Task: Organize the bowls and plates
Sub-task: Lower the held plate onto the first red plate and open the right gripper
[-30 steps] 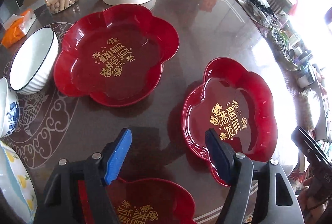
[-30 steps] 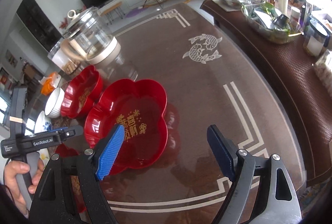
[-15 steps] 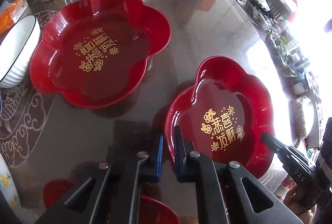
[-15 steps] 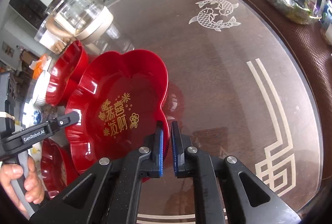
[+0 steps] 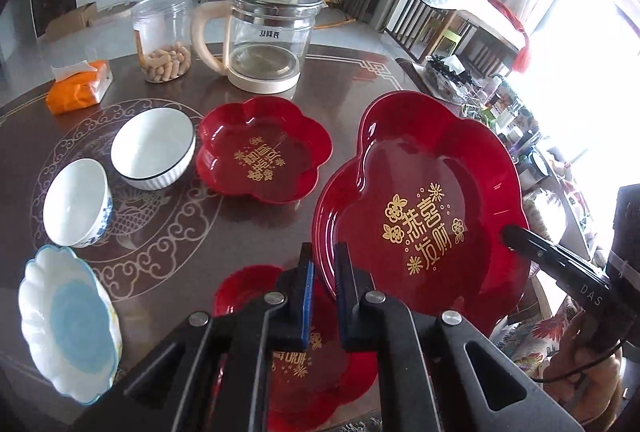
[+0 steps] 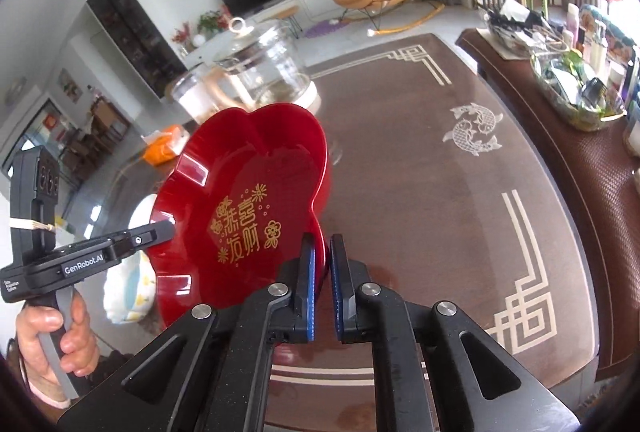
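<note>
Red plate now off table

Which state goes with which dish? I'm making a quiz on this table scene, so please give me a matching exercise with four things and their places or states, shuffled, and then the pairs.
Things:
1. red flower-shaped plate
2. black-rimmed white bowl
3. clear jar
4. orange tissue pack

States:
A. holds peanuts, stands beside the glass kettle
B. lies near the table's far left edge
C. clamped at its rim by both the left gripper and the right gripper, raised off the table
D. empty, resting next to another red plate

Pairs: 1-C, 2-D, 3-A, 4-B
</note>
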Demonstrator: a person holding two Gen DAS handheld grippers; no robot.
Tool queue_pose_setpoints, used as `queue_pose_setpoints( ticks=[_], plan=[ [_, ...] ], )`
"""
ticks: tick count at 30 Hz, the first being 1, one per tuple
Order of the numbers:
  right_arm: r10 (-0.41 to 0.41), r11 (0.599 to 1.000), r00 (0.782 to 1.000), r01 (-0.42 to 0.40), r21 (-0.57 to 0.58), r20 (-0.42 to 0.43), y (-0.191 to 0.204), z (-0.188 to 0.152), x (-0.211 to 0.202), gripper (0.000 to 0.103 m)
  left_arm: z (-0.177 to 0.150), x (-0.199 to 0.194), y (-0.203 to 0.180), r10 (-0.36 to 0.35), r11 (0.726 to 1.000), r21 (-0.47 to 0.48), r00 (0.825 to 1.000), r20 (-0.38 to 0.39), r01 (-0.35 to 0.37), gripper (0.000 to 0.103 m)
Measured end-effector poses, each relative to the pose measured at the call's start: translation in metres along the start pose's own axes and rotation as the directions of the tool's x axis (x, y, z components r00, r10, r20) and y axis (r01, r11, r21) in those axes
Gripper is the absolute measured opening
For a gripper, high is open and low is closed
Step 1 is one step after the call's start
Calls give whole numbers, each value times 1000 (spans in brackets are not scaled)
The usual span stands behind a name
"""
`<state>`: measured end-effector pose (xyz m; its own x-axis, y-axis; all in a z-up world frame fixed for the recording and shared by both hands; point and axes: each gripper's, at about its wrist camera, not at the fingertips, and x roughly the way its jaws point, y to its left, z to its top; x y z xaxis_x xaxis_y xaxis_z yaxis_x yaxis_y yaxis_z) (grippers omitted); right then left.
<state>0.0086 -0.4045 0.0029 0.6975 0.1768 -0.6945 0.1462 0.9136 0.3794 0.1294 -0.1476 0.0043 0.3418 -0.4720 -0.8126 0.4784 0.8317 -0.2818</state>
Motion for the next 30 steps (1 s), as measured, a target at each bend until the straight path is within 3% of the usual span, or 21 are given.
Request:
queue_pose_setpoints(
  ticks=[3, 7, 13, 19, 30],
  plan=[
    [48, 999, 999, -48, -16, 1, 25, -11, -4, 11, -16, -17, 19, 25, 999, -20, 1000, 8, -25, 9],
    [85, 996, 996, -86, -22, -31, 49, -31, 3, 13, -33, -11, 48, 50, 996, -71, 999, -14, -50, 8],
    [61, 998, 993, -60, 11, -97, 60, -66, 28, 15, -53, 19, 77, 53, 991, -119, 996, -75, -62, 9],
    [38, 998, 986, -28, 64, -163, 53, -96, 51, 15, -63, 43, 84, 69, 991, -110, 991, -118, -82, 9],
    [-9, 998, 981, 21, 59, -194, 50, -104, 67, 14, -80, 54, 85, 101, 990, -85, 983, -154, -115, 9]
  ],
)
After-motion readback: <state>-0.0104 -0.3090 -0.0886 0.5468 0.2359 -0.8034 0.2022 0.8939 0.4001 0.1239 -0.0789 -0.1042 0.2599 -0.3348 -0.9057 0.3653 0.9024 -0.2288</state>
